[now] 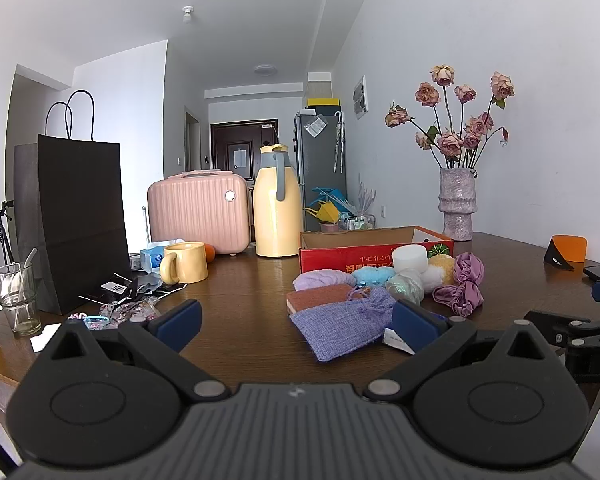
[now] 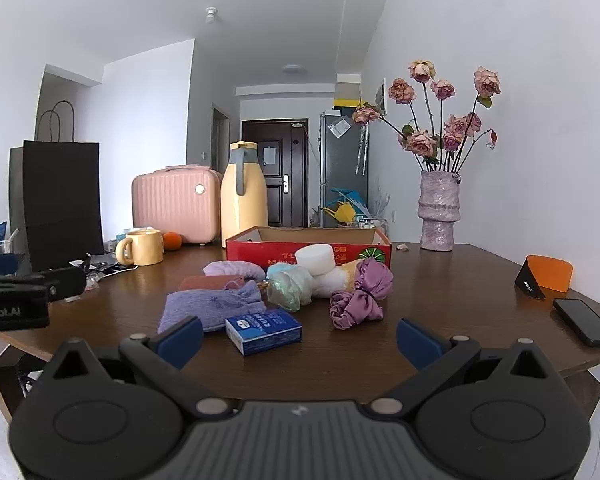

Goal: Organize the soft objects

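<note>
A pile of soft things lies mid-table before an open red cardboard box (image 1: pixel 342 258) (image 2: pixel 256 249). Nearest is a blue-purple drawstring pouch (image 1: pixel 340 322) (image 2: pixel 204 308) over a brown sponge (image 1: pixel 320 296) (image 2: pixel 204 282). Behind them are a lilac puff (image 1: pixel 320 279), a white foam cylinder (image 1: pixel 409 258) (image 2: pixel 315 256), a pale green bundle (image 1: pixel 405 286) (image 2: pixel 288 286) and a purple satin scrunchie (image 1: pixel 462 284) (image 2: pixel 360 294). A blue tissue pack (image 2: pixel 264 330) lies close to my right gripper (image 2: pixel 298 336). My left gripper (image 1: pixel 296 322) is open just short of the pouch. Both are empty.
A black paper bag (image 1: pixel 80 220), glass (image 1: pixel 14 292), yellow mug (image 1: pixel 184 267), pink case (image 1: pixel 198 210) and yellow jug (image 1: pixel 277 208) crowd the left and back. A vase of dried roses (image 2: pixel 438 210), an orange holder (image 2: pixel 548 274) and a phone (image 2: pixel 584 322) stand right.
</note>
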Available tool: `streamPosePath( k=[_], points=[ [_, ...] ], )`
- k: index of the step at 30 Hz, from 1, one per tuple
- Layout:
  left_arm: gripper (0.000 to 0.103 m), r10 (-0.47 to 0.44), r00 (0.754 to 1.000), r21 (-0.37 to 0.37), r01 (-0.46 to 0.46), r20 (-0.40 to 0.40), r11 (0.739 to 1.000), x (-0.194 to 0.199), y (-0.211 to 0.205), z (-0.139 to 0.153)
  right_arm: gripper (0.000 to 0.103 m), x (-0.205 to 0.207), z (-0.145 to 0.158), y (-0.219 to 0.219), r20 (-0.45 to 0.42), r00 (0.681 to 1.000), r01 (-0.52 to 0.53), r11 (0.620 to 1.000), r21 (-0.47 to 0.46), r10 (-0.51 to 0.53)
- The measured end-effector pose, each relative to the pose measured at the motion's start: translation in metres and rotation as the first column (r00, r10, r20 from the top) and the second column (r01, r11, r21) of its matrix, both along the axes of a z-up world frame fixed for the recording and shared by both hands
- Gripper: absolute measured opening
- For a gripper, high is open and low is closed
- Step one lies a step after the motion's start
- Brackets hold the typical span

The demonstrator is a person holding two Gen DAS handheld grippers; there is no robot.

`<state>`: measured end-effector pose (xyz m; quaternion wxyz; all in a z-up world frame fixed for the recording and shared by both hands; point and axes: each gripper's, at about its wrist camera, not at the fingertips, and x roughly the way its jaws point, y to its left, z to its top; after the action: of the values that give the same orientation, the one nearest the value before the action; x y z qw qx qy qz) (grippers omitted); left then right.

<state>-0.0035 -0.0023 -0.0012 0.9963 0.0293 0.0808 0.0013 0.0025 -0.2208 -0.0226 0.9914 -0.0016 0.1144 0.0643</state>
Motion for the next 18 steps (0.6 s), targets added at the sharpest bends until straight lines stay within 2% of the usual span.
streamPosePath(
  k=[18],
  points=[
    [0.103, -0.001, 1.000, 0.001, 0.001, 0.002, 1.000, -0.0011, -0.0005, 0.0000, 0.103, -0.0003, 0.0000, -0.0017, 0.001, 1.000, -0.006, 1.000, 0.011, 0.006]
  ],
)
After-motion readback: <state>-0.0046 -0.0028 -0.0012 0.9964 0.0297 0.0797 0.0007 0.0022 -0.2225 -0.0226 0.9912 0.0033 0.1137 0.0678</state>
